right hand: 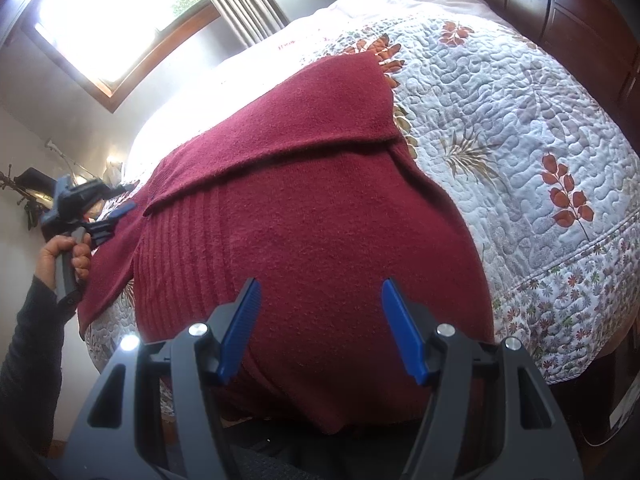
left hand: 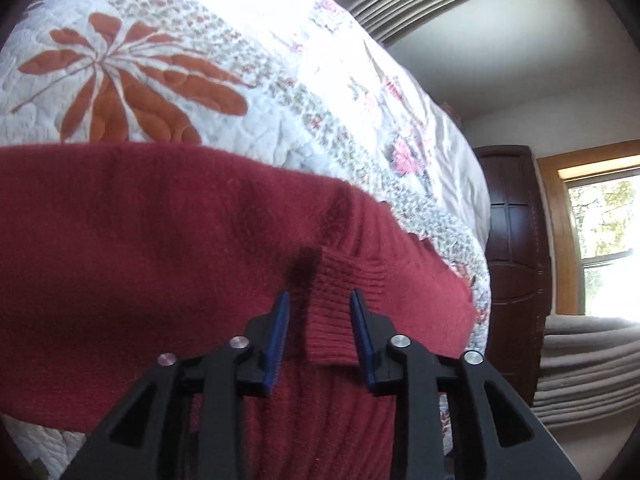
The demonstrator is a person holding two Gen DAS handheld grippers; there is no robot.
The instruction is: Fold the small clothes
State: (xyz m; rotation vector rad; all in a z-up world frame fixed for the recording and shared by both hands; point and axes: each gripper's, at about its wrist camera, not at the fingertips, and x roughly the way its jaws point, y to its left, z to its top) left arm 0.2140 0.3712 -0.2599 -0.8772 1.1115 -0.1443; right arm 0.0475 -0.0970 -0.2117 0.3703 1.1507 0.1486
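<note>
A dark red knit sweater (right hand: 320,200) lies spread on a quilted floral bedspread (right hand: 520,140), with one sleeve folded across its upper body. My right gripper (right hand: 320,284) hangs open just above the sweater's near hem, nothing between its blue pads. In the left wrist view the sweater (left hand: 140,240) fills the foreground. My left gripper (left hand: 320,300) is open, its fingers on either side of the ribbed cuff (left hand: 340,312) without closing on it. From the right wrist view, the left gripper (right hand: 114,216) sits at the sweater's left edge, held by a hand (right hand: 64,256).
The bedspread (left hand: 200,60) extends far beyond the sweater. A dark wooden headboard (right hand: 580,20) stands at the bed's far end. A dark cabinet (left hand: 516,240) and a window (left hand: 608,240) are to the right of the bed; another window (right hand: 100,20) with curtains is on the left.
</note>
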